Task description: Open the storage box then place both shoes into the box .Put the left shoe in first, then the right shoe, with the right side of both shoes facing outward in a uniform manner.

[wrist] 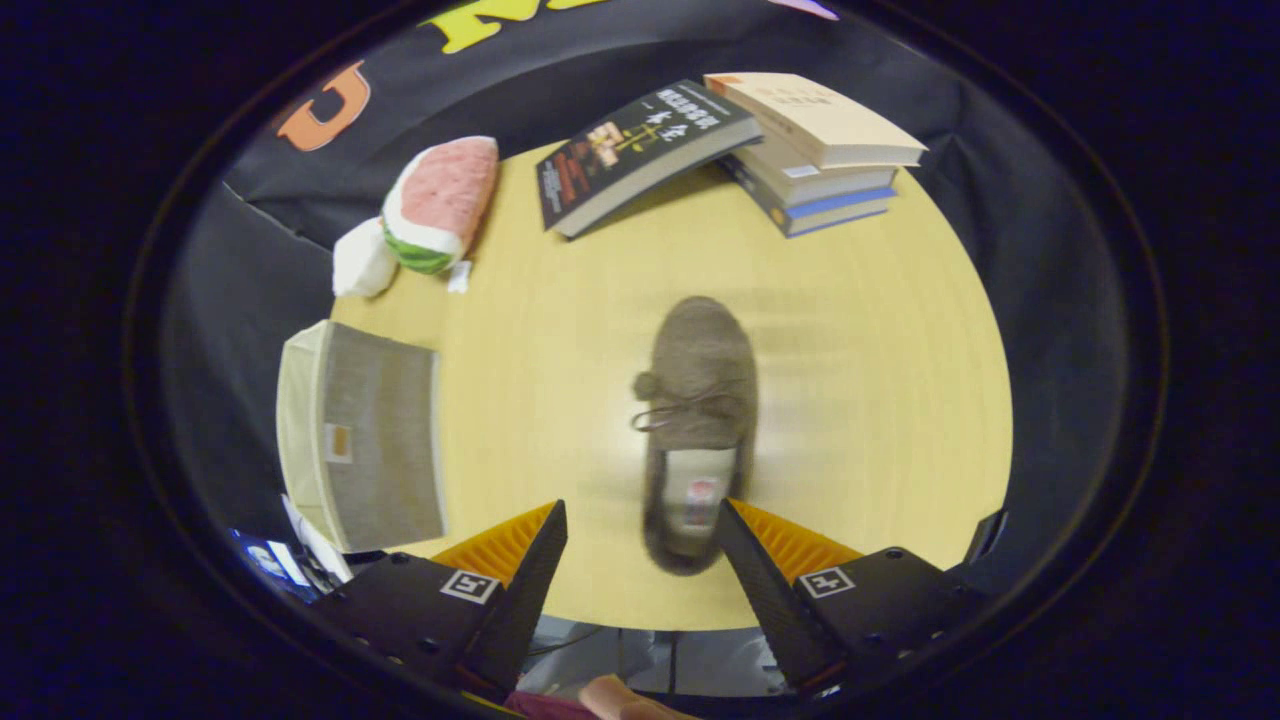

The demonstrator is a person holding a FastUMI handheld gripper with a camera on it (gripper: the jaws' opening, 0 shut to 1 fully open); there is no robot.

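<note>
Gripper (pixel 640 520) over table (pixel 880 400), fingers spread (nothing held), shoe (pixel 698 400) heel between tips

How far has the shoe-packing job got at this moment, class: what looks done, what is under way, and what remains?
Done: nothing can be confirmed; the storage box sits off to the fingers' side, and whether it is open is unclear. In hand: the open tool hovers over the heel of a brown shoe on the table, heel between the fingers, not gripped. Left: grasp it, place it in the box, then a second shoe.
</note>
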